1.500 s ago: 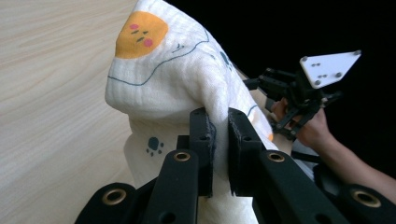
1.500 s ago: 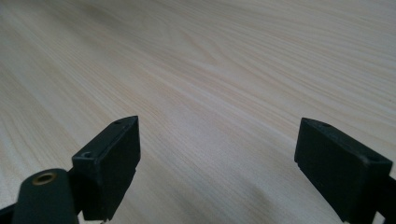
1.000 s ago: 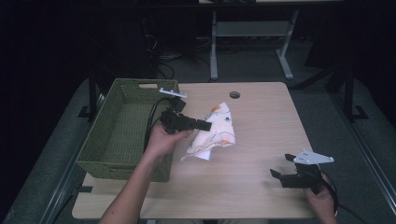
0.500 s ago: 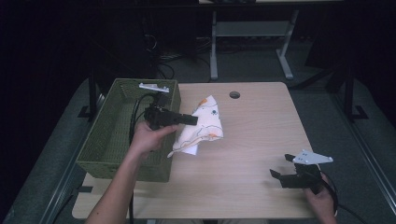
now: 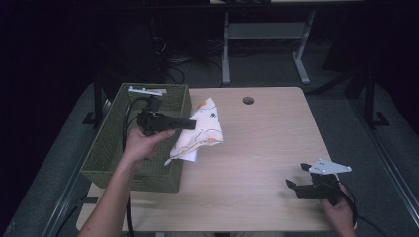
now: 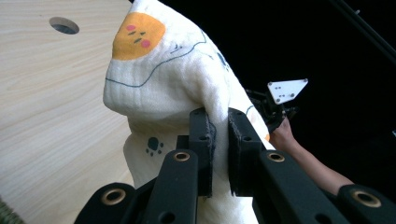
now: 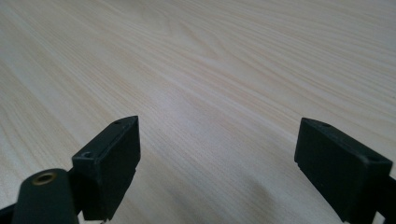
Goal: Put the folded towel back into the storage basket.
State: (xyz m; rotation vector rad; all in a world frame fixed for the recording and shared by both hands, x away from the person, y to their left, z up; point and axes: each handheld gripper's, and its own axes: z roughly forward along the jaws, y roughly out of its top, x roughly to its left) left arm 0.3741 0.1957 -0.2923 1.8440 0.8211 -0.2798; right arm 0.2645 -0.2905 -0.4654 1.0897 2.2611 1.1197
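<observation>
I have the left gripper [image 5: 190,123] clamped on a fold of the white printed cloth [image 5: 200,131], and in the past second I have carried it off the middle of the wooden table [image 5: 267,148] toward the green woven basket [image 5: 111,148]. A second ago the cloth sagged onto the tabletop beside the basket; now it hangs free from the jaws, its lower corner dangling just past the basket's near-right rim. I judge the lift done and the drop into the basket next: the cloth hangs outside the rim, not yet over the opening, so the hand has to travel farther left before any release.

In the left gripper view the two black pads [image 6: 201,140] pinch the cloth [image 6: 159,93] close to shut, a thin ridge of fabric squeezed between them, the rest draping forward and down with an orange face print at the top and a small paw print lower. The table's cable hole [image 6: 64,25] shows behind it.

My right gripper [image 5: 299,186] rests near the table's front right corner, well apart from the cloth, unmoved over that second. In its own view the jaws stand wide apart with bare wood [image 7: 210,70] between them, holding nothing.
</observation>
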